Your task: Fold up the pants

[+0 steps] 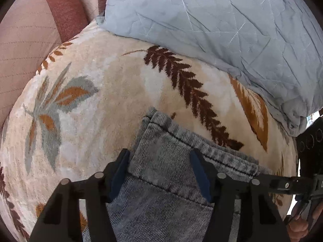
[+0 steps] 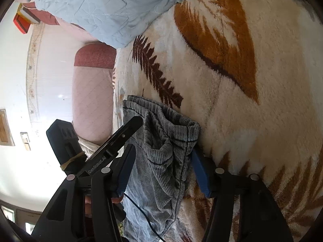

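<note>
Grey washed corduroy pants (image 1: 167, 137) lie on a cream fleece blanket (image 1: 101, 100) printed with leaves. In the left wrist view my left gripper (image 1: 160, 153) points down over one hem end, its blue pads (image 1: 119, 173) open either side of the cloth. The right gripper's black frame (image 1: 292, 183) shows at the right edge there. In the right wrist view the pants (image 2: 161, 125) are bunched in folds at the hem. My right gripper (image 2: 163, 149) straddles that bunch, open, with its right pad (image 2: 199, 171) close against the cloth. The left gripper's body (image 2: 121, 135) sits just left of it.
A rumpled grey-blue quilt (image 1: 222, 20) is heaped on the blanket's far side, also seen as the quilt (image 2: 101, 6) at top left. A pink padded cushion with a maroon end (image 2: 92, 100) stands beyond the bed edge. A hand (image 1: 298, 225) grips the right tool. A dark cable (image 2: 141, 211) crosses the pants.
</note>
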`<state>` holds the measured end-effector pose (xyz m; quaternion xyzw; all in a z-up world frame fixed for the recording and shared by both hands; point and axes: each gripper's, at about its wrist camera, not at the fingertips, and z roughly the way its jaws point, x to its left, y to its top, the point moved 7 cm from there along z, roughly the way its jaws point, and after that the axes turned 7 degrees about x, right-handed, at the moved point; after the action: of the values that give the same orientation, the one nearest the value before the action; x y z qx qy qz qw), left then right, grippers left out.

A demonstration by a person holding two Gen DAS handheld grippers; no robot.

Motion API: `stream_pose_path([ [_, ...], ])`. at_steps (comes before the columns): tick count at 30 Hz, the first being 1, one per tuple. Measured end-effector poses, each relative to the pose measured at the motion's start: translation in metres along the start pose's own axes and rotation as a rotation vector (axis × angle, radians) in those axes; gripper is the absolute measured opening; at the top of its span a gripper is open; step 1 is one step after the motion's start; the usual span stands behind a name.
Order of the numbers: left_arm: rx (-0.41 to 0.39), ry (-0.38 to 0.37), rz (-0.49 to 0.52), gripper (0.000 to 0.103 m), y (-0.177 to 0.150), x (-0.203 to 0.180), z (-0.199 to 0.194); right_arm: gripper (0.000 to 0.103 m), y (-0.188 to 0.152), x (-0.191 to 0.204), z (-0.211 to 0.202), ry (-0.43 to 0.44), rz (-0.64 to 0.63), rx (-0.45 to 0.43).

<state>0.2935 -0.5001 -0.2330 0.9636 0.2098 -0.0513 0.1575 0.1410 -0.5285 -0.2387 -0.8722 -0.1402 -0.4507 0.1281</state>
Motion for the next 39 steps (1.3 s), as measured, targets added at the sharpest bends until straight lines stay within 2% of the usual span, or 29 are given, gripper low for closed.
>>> stream_pose_path([
  [2,-0.009,0.009,-0.004,0.056,0.001,0.0,0.0,0.049,0.0,-0.001,0.0,-0.01,-0.005,-0.001],
  [5,-0.023,0.02,-0.024,0.045,0.003,0.003,0.001,0.037,-0.001,-0.004,0.001,-0.032,-0.004,-0.004],
  [10,-0.044,0.013,-0.044,0.036,0.001,0.007,-0.002,0.026,0.0,-0.006,0.001,-0.059,-0.018,-0.005],
  [15,-0.064,0.0,-0.071,0.028,-0.003,0.01,-0.006,0.022,-0.001,-0.003,-0.001,-0.053,-0.031,-0.007],
  [25,-0.114,-0.046,-0.128,0.022,-0.009,0.012,-0.025,0.018,-0.007,0.021,-0.007,-0.028,-0.115,-0.024],
  [32,-0.197,-0.096,-0.19,0.021,-0.016,0.017,-0.054,0.017,-0.023,0.051,-0.011,-0.013,-0.235,-0.041],
  [39,-0.299,-0.132,-0.278,0.021,-0.041,0.04,-0.096,0.017,-0.051,0.084,-0.008,0.002,-0.367,-0.039],
])
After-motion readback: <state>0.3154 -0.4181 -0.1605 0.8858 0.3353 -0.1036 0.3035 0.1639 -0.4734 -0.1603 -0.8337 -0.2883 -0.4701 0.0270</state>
